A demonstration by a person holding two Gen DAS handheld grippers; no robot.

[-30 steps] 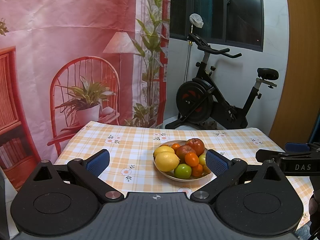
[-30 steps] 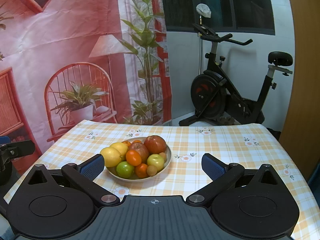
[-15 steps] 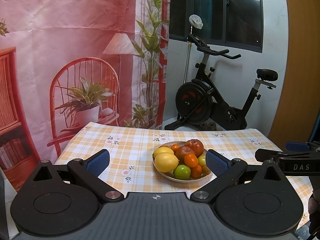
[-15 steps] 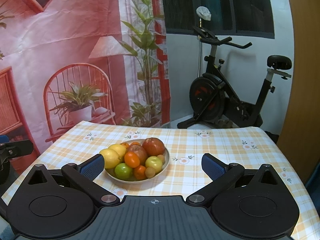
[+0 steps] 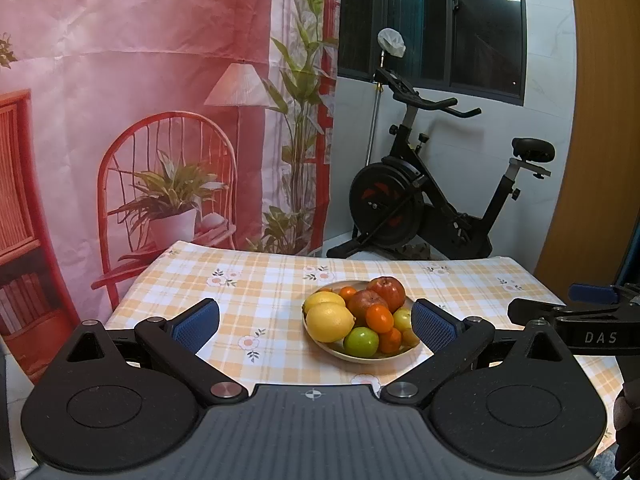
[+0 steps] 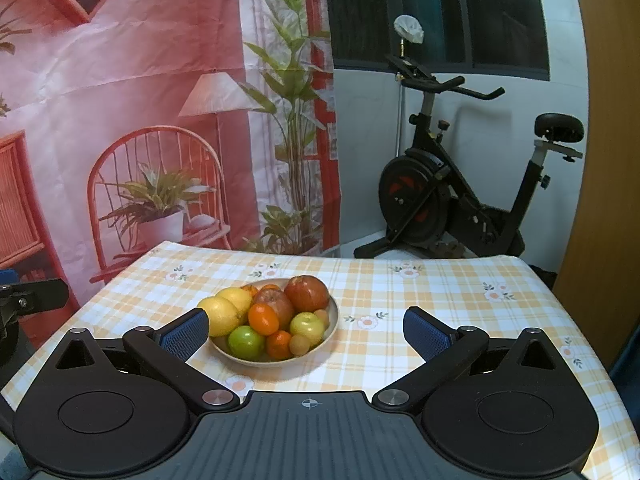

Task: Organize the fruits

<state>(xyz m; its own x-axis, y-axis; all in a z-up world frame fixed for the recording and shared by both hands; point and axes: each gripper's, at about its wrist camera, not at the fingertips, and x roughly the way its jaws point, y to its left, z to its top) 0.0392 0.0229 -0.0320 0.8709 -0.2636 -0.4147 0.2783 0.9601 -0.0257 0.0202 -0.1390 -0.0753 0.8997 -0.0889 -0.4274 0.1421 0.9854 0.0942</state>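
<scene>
1. My left gripper [image 5: 315, 322] and right gripper [image 6: 306, 330] both gape, holding nothing.
2. The fruit bowl [image 6: 331, 326] sits mid-tablecloth [image 6: 440, 312].
3. Only the right view shows two small tan fruits [image 6: 300, 345] (front of bowl).

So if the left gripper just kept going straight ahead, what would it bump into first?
Probably the bowl of fruit. It sits ahead between the open left gripper fingers, a bit right of centre, lemon nearest. Height is hard to judge.

In the bowl [image 6: 334, 318], the rear mandarin [image 6: 250, 289] is mostly hidden behind the lemons [image 6: 222, 314]; the small tan fruits [image 6: 300, 345] are unidentifiable.
</scene>
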